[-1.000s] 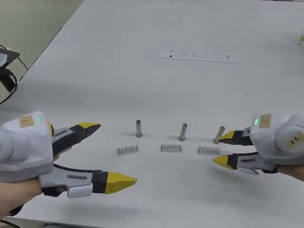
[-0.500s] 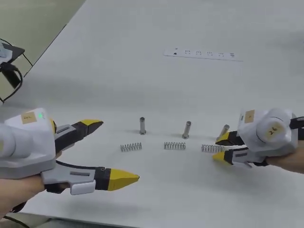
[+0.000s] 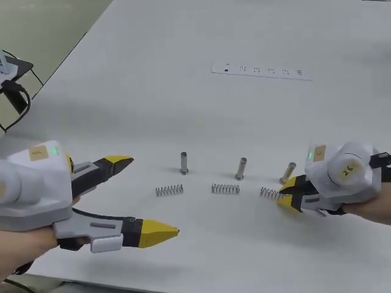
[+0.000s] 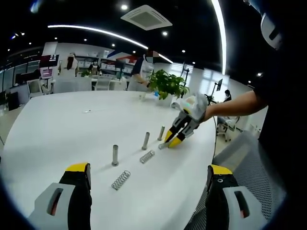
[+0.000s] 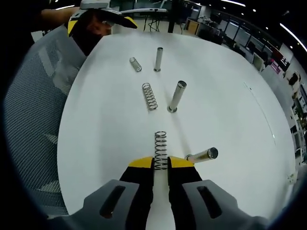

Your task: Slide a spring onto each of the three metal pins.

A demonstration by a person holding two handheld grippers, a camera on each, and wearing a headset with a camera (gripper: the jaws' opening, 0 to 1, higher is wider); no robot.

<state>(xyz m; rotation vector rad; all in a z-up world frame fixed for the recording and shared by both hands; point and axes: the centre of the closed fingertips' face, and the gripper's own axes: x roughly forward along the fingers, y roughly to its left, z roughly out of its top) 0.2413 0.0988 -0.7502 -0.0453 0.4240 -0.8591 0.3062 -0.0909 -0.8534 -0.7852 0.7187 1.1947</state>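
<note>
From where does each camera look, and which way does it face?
Head view: on the headset, looking down at table, pins, springs, left gripper, right gripper.
Left gripper view: on left gripper, facing right gripper; open jaws show.
Right gripper view: on right gripper, facing end spring pinched in its jaws.
All share the pins.
</note>
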